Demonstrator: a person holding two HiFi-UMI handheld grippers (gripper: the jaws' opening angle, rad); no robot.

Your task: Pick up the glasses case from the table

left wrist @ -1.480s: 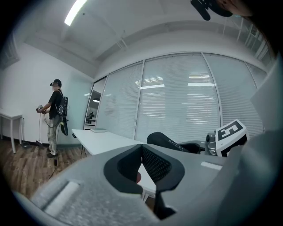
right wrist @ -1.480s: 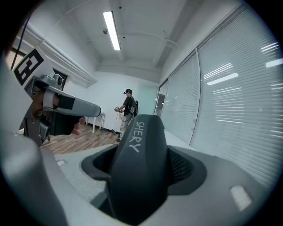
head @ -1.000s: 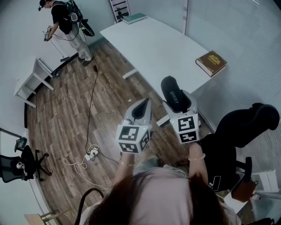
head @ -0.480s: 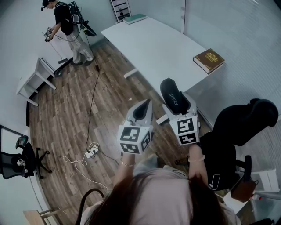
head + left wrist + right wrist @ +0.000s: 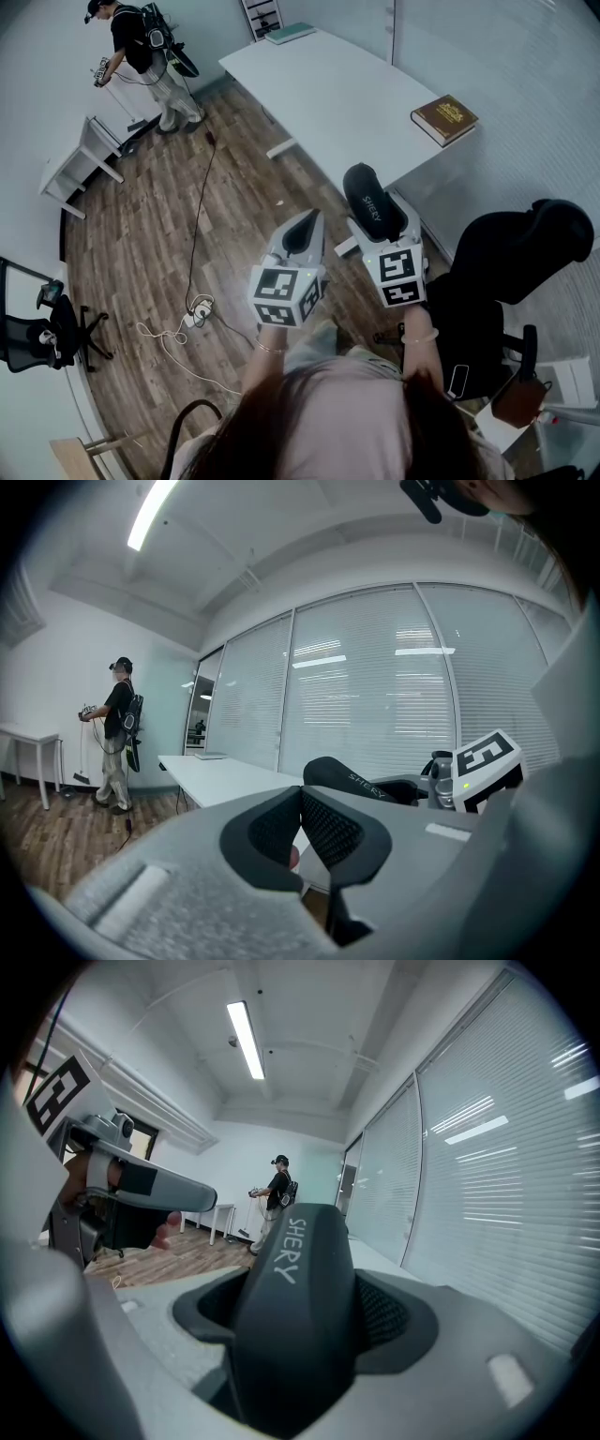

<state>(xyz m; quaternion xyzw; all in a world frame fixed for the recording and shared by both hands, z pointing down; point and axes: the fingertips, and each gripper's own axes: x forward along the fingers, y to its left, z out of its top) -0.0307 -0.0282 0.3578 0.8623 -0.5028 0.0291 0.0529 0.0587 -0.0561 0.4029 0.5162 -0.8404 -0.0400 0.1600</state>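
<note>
Right claw (image 5: 380,223) clamped on the black case (image 5: 362,190), which is held in the air clear of the white bench (image 5: 328,94), near its edge. Left claw (image 5: 302,829) alongside, pads pressed together, empty. A brown book (image 5: 443,119) lies at the bench's right corner.

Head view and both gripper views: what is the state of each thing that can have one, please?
Black hard-shell glasses case: closed, gripped in the right tongs, held off the white table.
Right tongs: shut on the glasses case.
Left tongs: shut, nothing between them.
Brown hardcover book: closed, lying flat near the table's edge.
</note>
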